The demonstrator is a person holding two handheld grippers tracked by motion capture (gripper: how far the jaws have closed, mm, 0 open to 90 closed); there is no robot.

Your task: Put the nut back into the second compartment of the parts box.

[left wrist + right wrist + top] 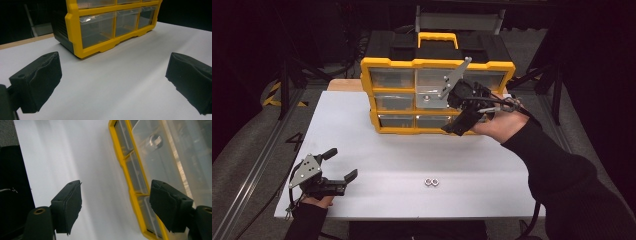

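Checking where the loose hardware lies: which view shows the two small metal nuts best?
The high view: the two nuts lie side by side on the white table, near its front edge. The gripper views show table and yellow drawer organizer.

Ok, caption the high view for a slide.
Right hand-held gripper open at the yellow drawer box; two nuts lie on the white table.

Digit "4" on floor point(294, 141)
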